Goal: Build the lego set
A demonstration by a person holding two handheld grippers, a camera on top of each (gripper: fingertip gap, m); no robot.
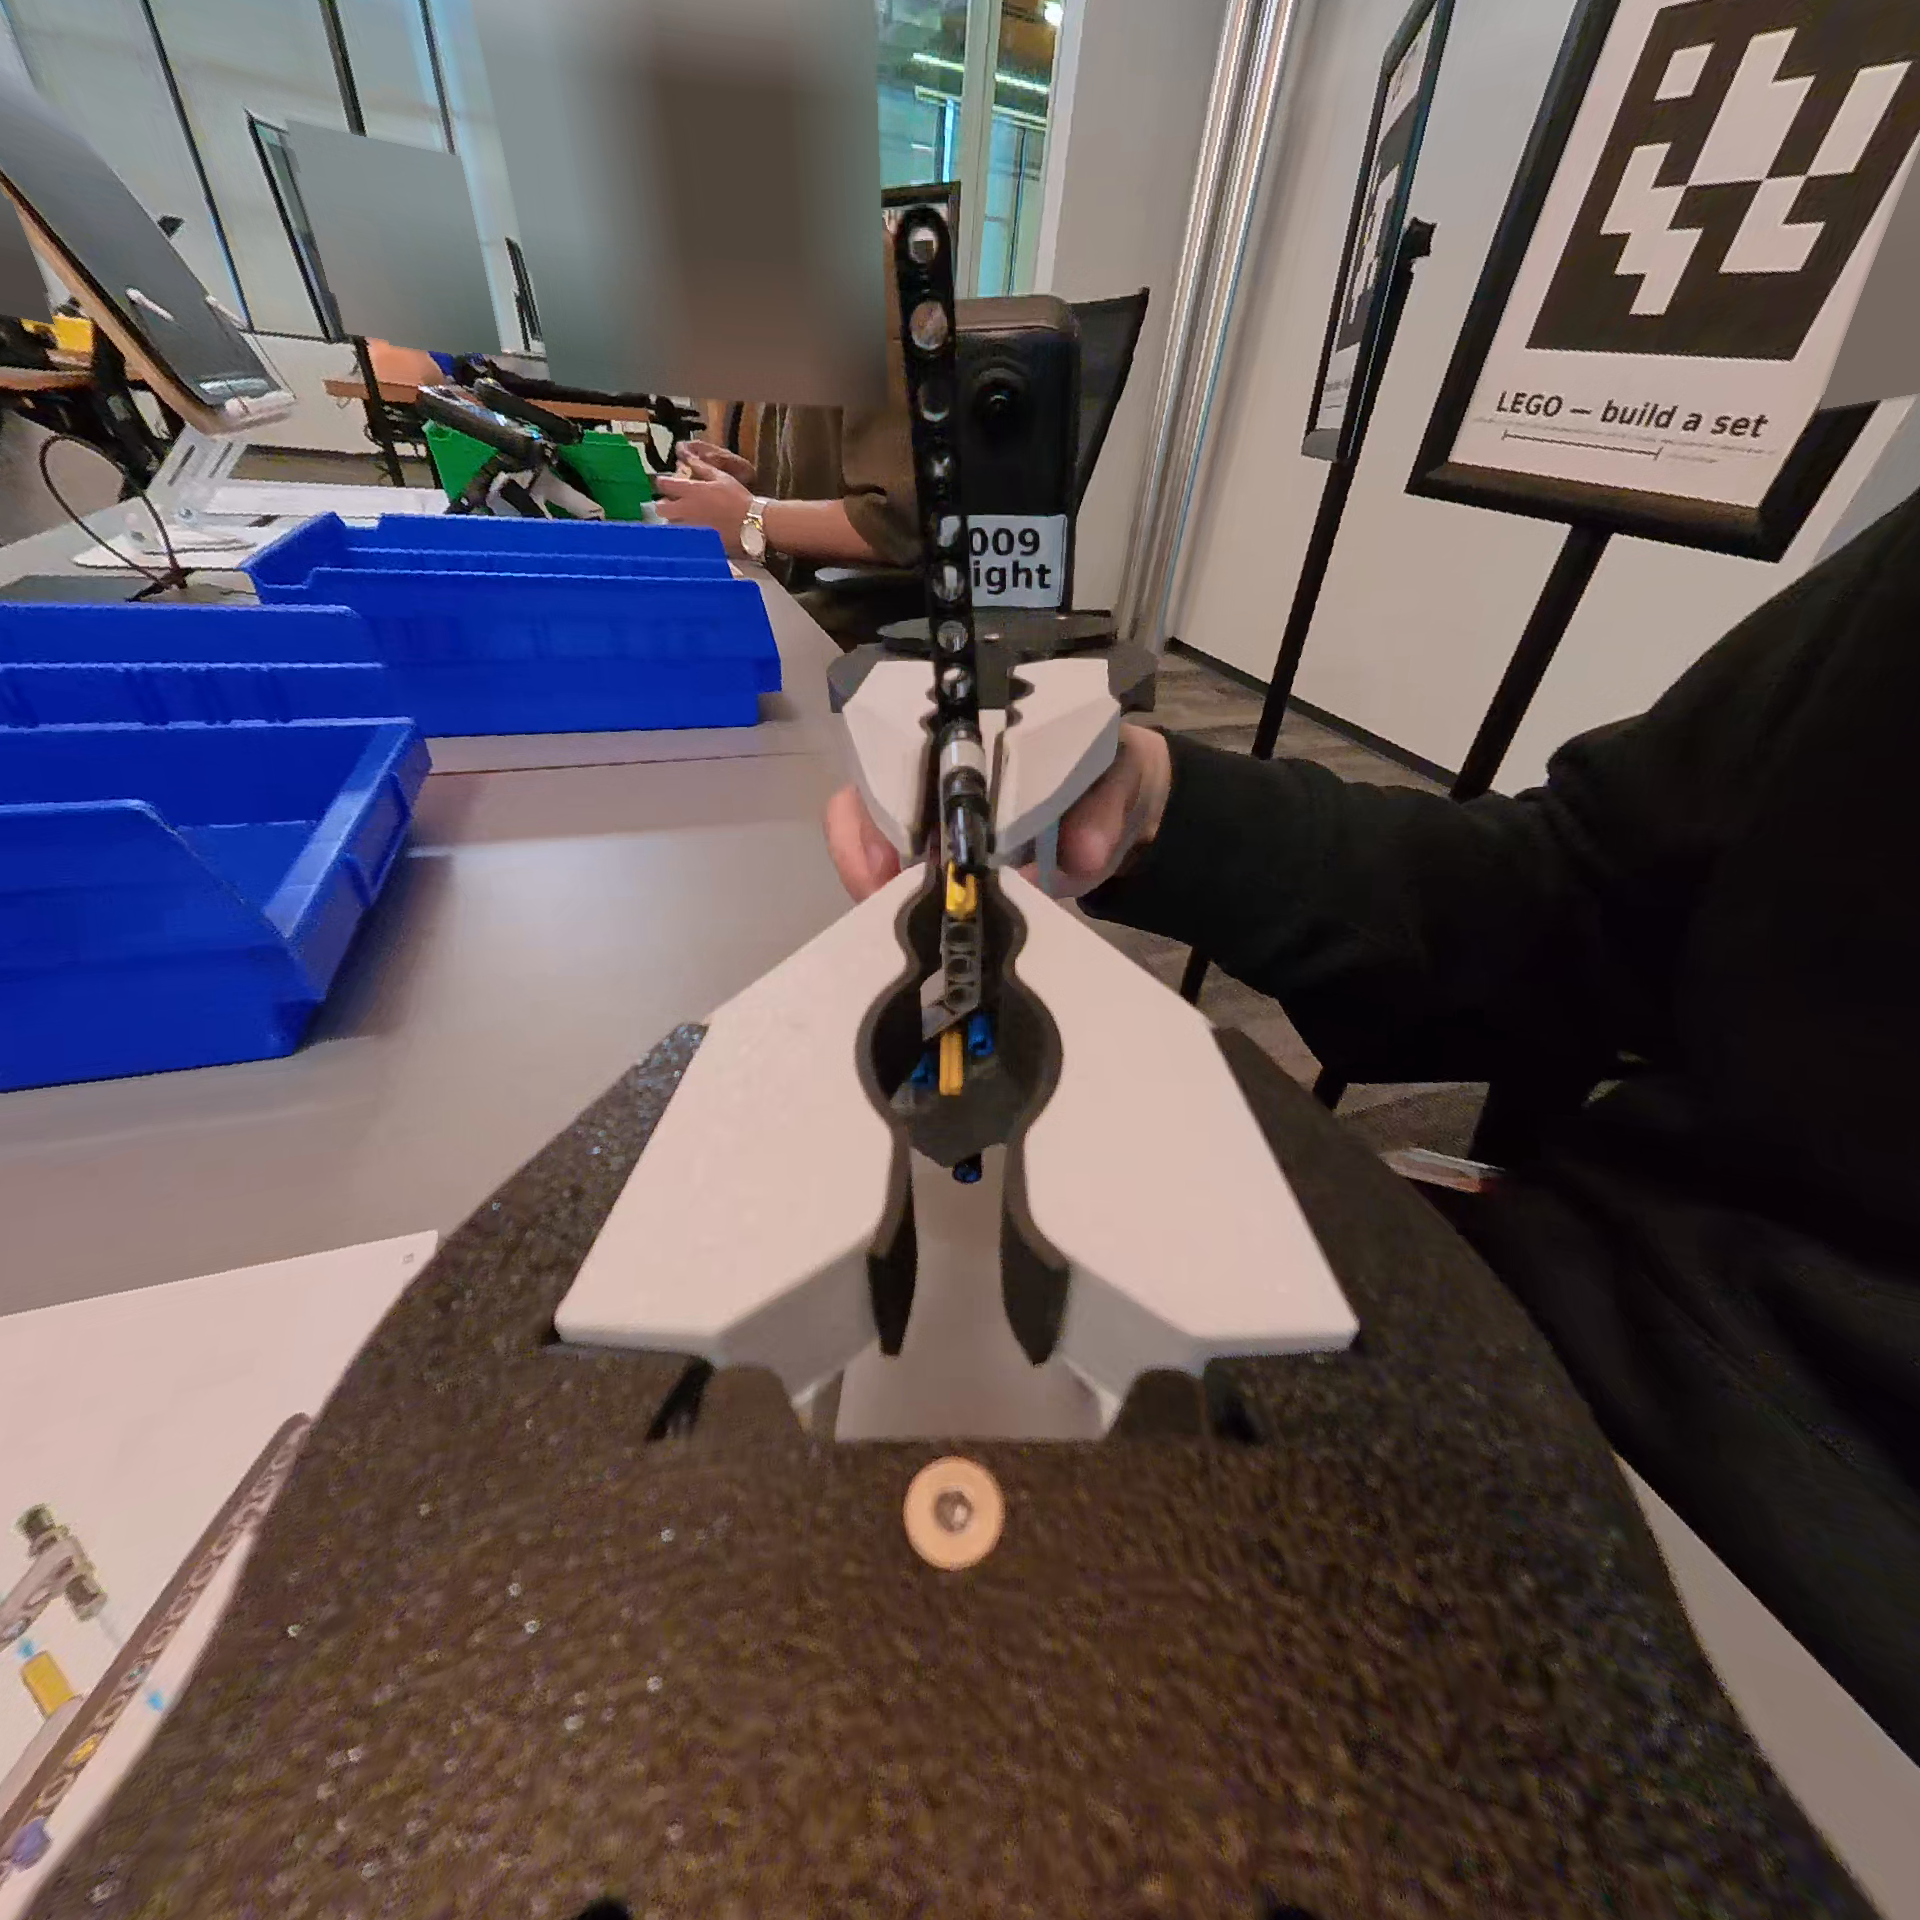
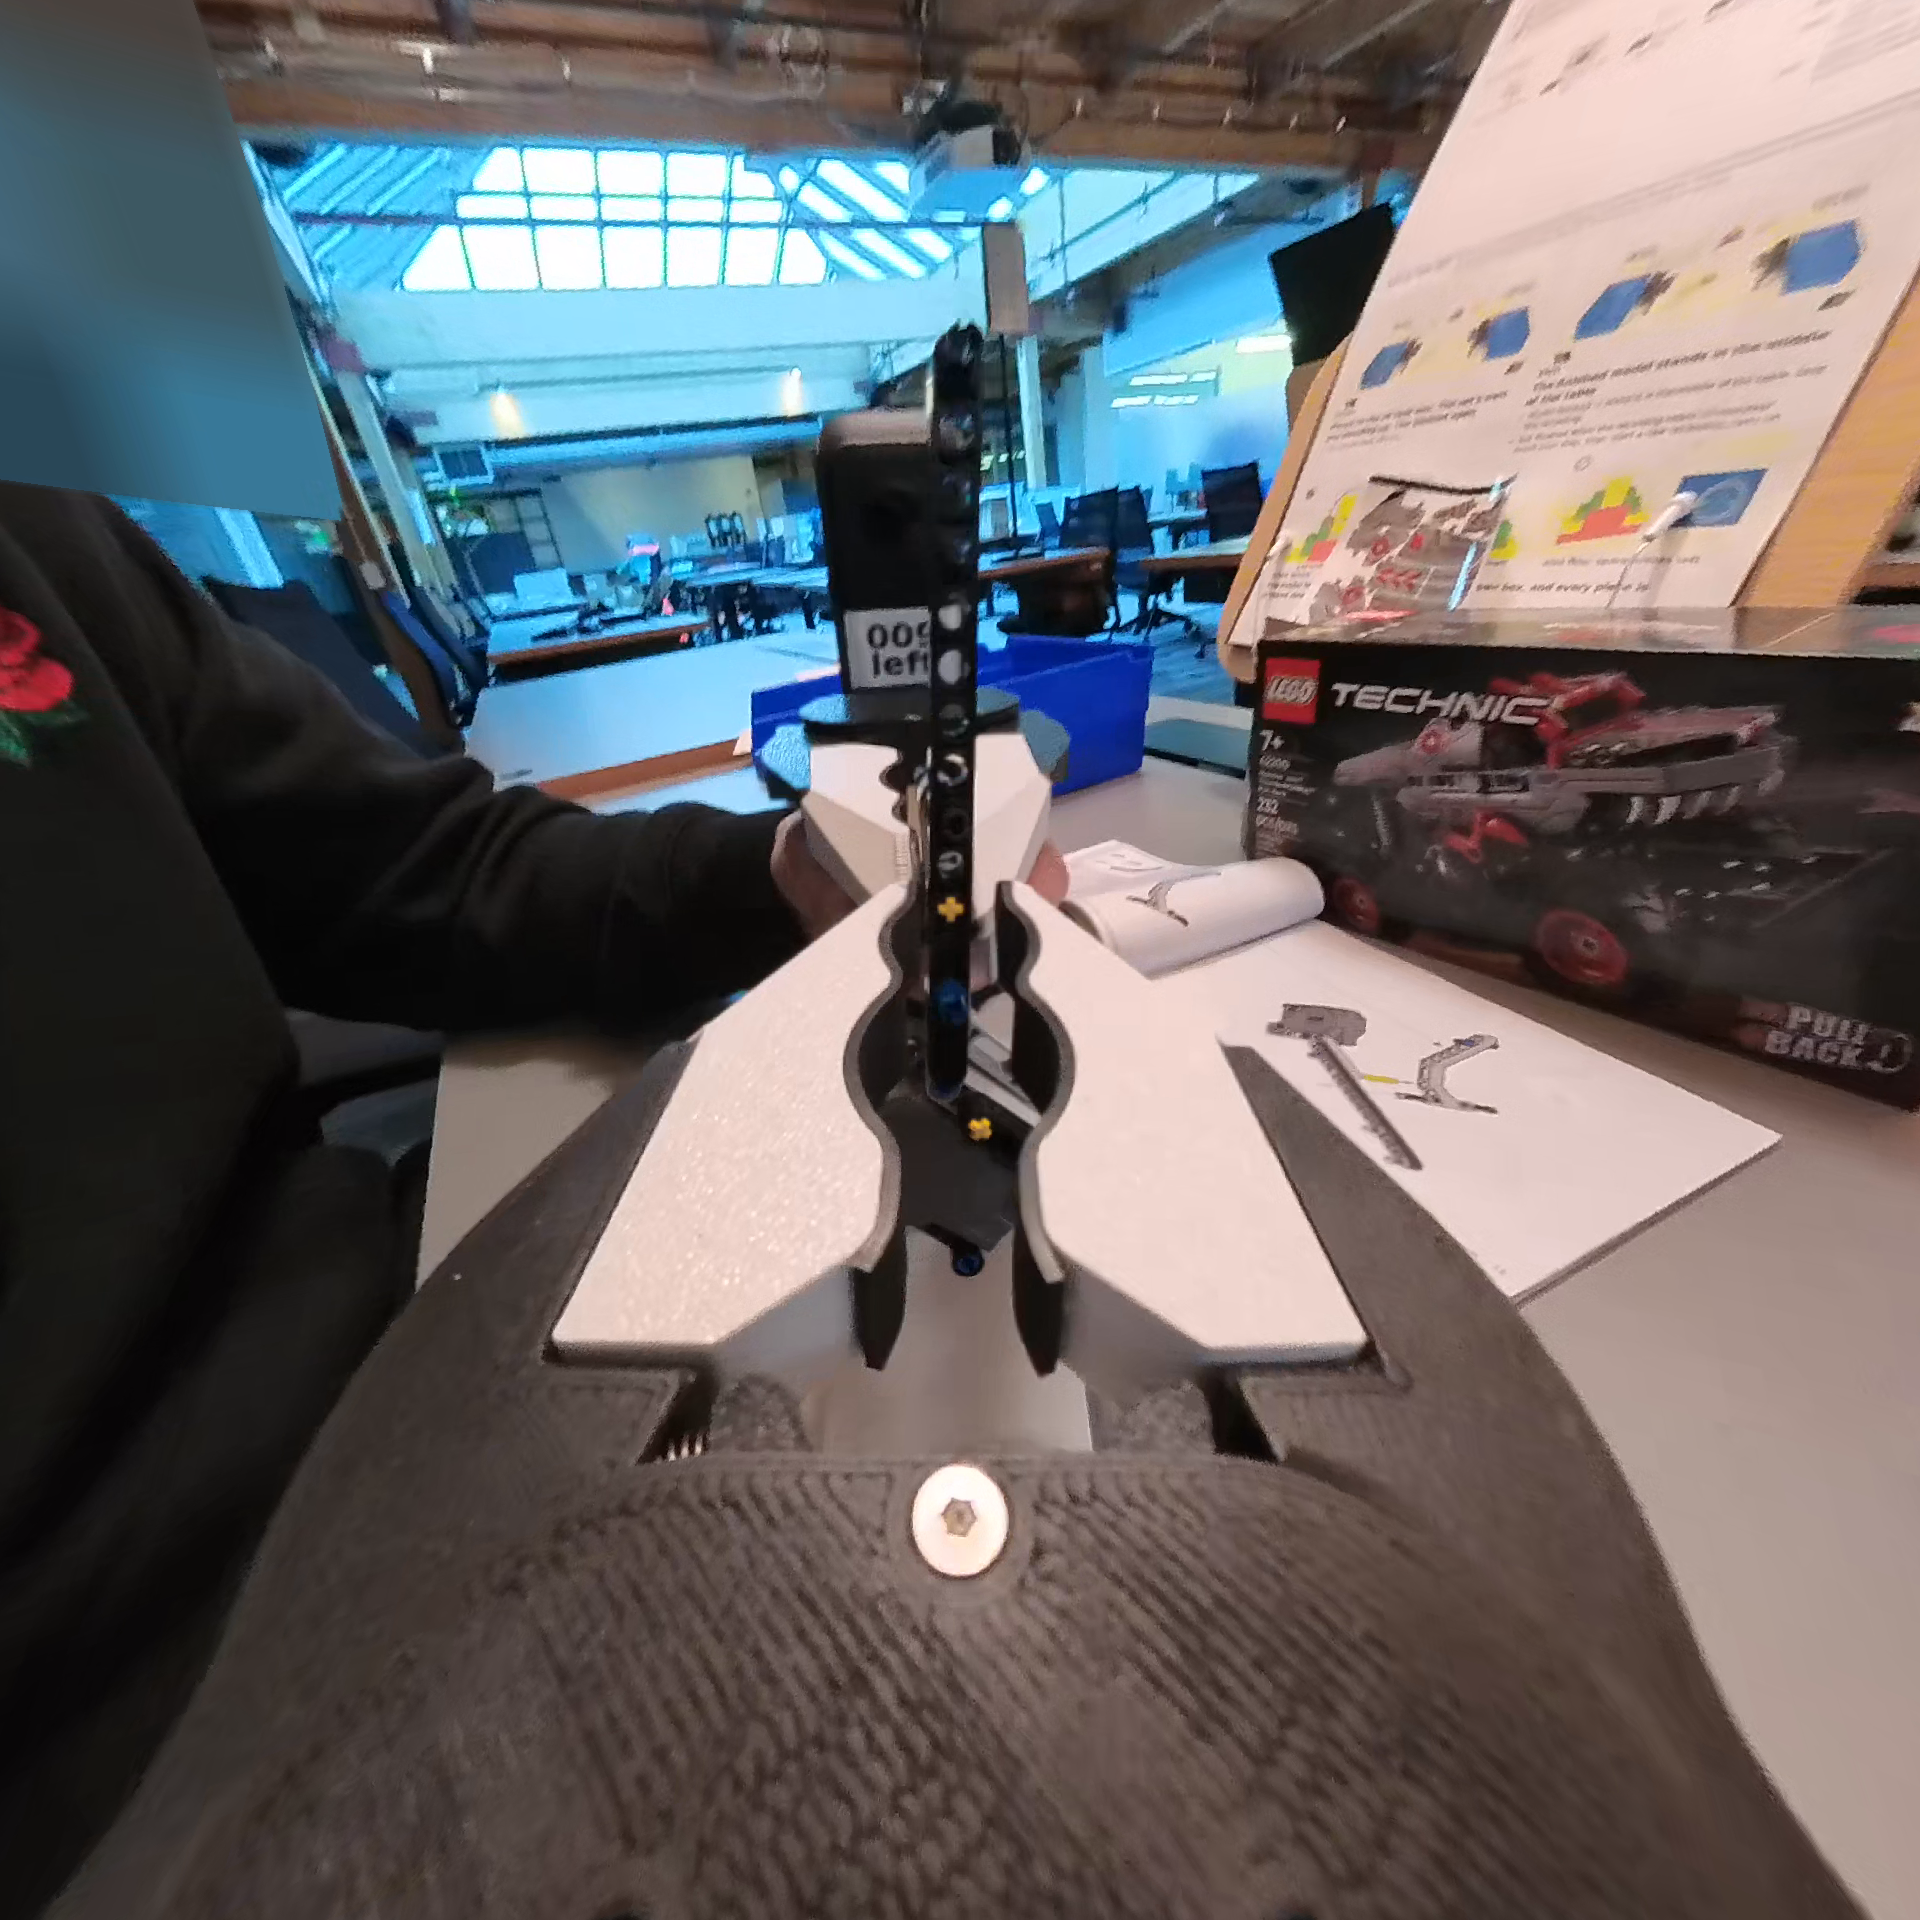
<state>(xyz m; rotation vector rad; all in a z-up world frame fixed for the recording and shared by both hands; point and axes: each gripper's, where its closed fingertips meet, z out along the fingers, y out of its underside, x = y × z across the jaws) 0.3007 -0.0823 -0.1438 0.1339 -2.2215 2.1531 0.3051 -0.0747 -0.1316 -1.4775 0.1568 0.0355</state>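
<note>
My two grippers face each other above the grey table (image 1: 582, 935) with one lego assembly between them. In the left wrist view my left gripper (image 1: 961, 885) is shut on a grey lego piece (image 1: 961, 966) with a yellow axle and blue pins. A long black beam (image 1: 935, 416) with holes stands upright from it. My right gripper (image 1: 966, 800) meets it tip to tip. In the right wrist view my right gripper (image 2: 954, 899) is shut on the lower part of the black beam (image 2: 954, 623). The left gripper (image 2: 930, 831) is just behind it.
Blue bins (image 1: 208, 883) stand on the left of the table. An open instruction booklet (image 2: 1455, 1101) lies by the lego box (image 2: 1558, 831), with an instruction board (image 2: 1610, 364) behind. A sign on a stand (image 1: 1662, 260) is at the right. Another person's hands (image 1: 717, 488) work at the far end. The tips of both grippers are at nearly the same place.
</note>
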